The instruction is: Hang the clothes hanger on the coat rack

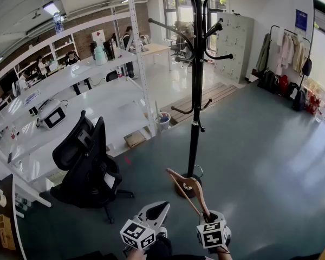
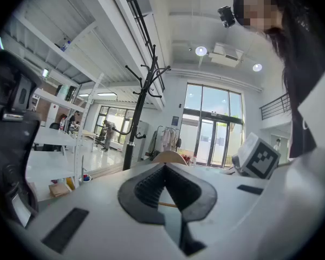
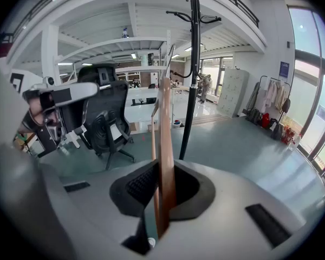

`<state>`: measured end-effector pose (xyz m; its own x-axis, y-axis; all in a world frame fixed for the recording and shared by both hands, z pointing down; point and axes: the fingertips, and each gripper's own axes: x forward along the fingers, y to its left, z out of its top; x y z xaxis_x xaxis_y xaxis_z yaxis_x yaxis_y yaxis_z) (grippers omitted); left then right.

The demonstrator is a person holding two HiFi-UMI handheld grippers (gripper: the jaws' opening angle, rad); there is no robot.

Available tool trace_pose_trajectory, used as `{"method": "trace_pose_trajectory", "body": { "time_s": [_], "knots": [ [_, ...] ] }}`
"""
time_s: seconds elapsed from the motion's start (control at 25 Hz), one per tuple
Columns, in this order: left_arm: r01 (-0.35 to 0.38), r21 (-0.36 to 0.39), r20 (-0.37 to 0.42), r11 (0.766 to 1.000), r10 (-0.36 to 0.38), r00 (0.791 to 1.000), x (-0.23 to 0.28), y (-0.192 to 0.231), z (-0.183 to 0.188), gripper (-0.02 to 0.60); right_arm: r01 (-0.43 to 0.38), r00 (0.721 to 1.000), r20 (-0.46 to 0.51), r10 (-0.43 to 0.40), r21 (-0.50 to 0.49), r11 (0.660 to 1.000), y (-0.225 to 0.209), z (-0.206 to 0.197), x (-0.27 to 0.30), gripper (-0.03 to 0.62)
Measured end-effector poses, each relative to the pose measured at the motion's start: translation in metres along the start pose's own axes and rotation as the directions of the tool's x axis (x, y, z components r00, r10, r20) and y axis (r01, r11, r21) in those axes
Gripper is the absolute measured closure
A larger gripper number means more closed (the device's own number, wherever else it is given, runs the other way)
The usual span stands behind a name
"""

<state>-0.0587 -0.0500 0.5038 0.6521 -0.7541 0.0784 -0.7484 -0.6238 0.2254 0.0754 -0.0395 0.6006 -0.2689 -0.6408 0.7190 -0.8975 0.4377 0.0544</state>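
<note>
Approach step: right gripper (image 1: pixel 208 218) clamps wooden clothes hanger (image 1: pixel 187 189) low near base of coat rack (image 1: pixel 195 91), left gripper (image 1: pixel 160 206) closed w/ nothing in it; next prob. needs hook raised onto a peg.

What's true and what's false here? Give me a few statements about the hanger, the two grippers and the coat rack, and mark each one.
1. The right gripper is clamped on the wooden hanger. True.
2. The wooden hanger already hangs on the coat rack. False: it is in the right gripper, low beside the rack's pole, on none of the hooks.
3. The left gripper grips the hanger too. False: its jaws are together with nothing between them.
4. In the head view, a black office chair stands left of the coat rack. True.
</note>
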Motion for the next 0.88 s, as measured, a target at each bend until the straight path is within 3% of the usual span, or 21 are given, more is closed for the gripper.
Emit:
{"method": "trace_pose_trajectory", "body": {
  "time_s": [0.4,0.68,0.88],
  "knots": [
    [0.155,0.031,-0.025,0.987,-0.155,0.988,0.046,0.093,0.041,0.581,0.102,0.995,0.009,-0.103,0.095,0.990,0.006,0.103,0.084,0.545],
    [0.226,0.007,-0.029,0.974,-0.226,0.974,0.064,0.116,0.044,0.583,0.164,0.986,-0.012,-0.163,0.098,0.982,-0.010,0.146,0.128,0.545],
    [0.236,-0.013,-0.041,0.972,-0.237,0.971,0.081,0.129,0.039,0.581,0.183,0.983,-0.014,-0.183,0.116,0.976,-0.035,0.182,0.163,0.545]
  ]
}}
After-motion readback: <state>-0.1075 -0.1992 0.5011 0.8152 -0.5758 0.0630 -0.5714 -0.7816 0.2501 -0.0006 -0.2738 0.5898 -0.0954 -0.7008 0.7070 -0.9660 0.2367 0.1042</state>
